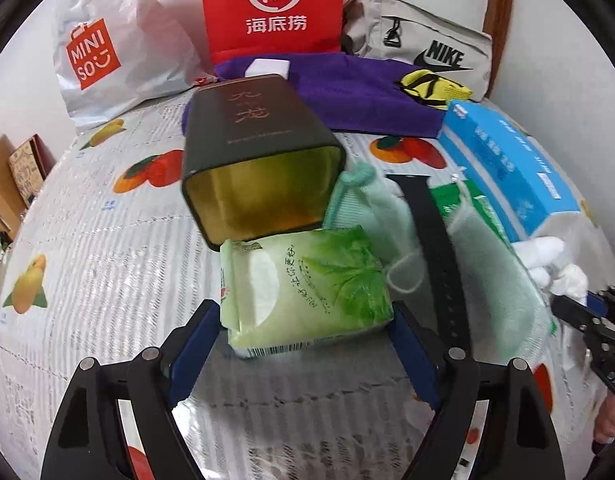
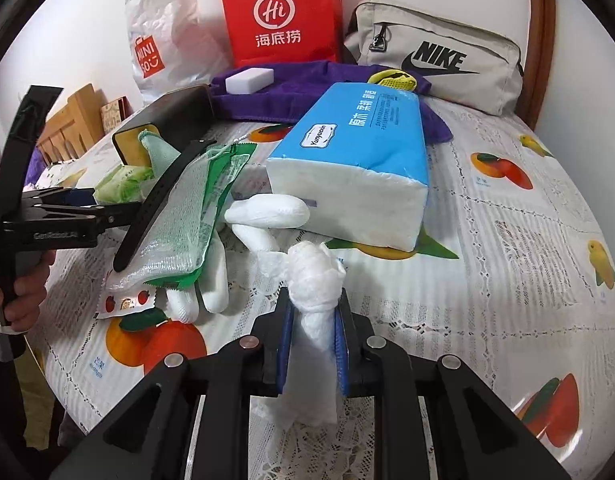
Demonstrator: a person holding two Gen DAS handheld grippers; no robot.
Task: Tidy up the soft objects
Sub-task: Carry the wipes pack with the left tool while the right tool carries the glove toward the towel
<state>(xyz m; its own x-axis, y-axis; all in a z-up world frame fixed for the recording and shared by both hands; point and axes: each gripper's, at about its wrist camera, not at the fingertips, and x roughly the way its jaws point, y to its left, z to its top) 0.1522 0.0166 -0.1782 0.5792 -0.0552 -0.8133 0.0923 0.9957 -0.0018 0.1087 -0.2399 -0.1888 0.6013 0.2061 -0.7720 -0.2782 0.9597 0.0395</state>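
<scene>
Inside tipped tin, nothing visible.

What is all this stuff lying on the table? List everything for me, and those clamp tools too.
tissue pack: one, green, between the open left fingers
dark tin: one, on its side, behind the tissue pack
black strap: one, across the mesh pouches
mesh pouches: pale green, centre
blue tissue pack: one, right of the pouches
white gloves: one lying flat, one gripped
purple cloth: one, at back
bags: red, white, grey, by the wall
left gripper: open
right gripper: shut on a white glove
</scene>
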